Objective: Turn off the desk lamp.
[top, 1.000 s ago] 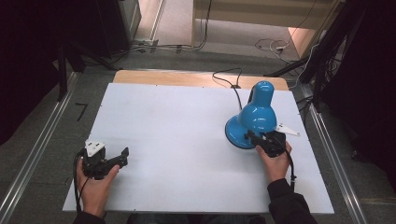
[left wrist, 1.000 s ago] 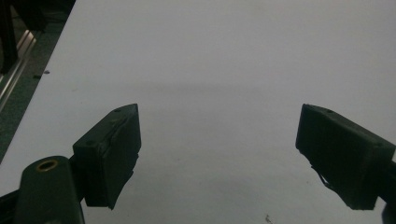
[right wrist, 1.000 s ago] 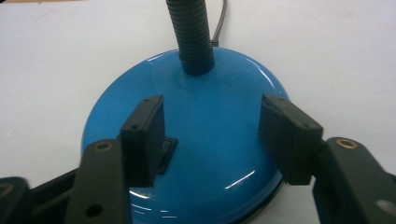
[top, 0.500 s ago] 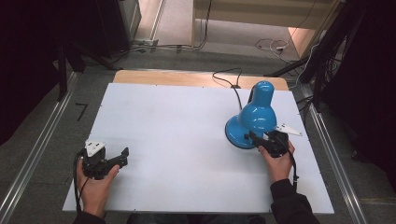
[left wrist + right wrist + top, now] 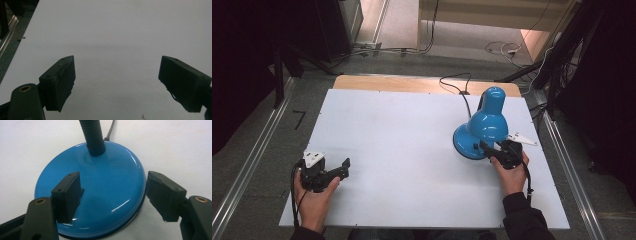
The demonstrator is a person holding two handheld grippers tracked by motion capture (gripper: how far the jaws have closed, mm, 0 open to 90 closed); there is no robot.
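We are looking down on a white worktop (image 5: 412,150) with a blue lamp (image 5: 484,127) standing near its right edge. In the high view the lamp's shade is covering most of its round base, so there we are seeing only a blue rim at the near side. The right tongs (image 5: 486,149) are sitting at that rim, held in the person's right hand (image 5: 511,172). Their jaws have just been opening, and they are now standing wide.

In the right gripper view we are seeing the lamp's base (image 5: 97,192) much better: one jaw is lying over the glossy top of the base, the other is hanging off its edge above the worktop, and neither pad seems to be pressing on the metal, though the near lip of the base is cut off at the bottom of the picture and we cannot be sure there. The ribbed black neck (image 5: 93,135) is rising out of the base and is cut off at the top edge. A dark cord (image 5: 110,131) is trailing away behind it.

The left tongs (image 5: 343,166) are resting well apart from the lamp, at the near left corner of the worktop, in the left hand (image 5: 314,197). In the left gripper view their jaws are standing wide over bare white surface, with nothing between them.
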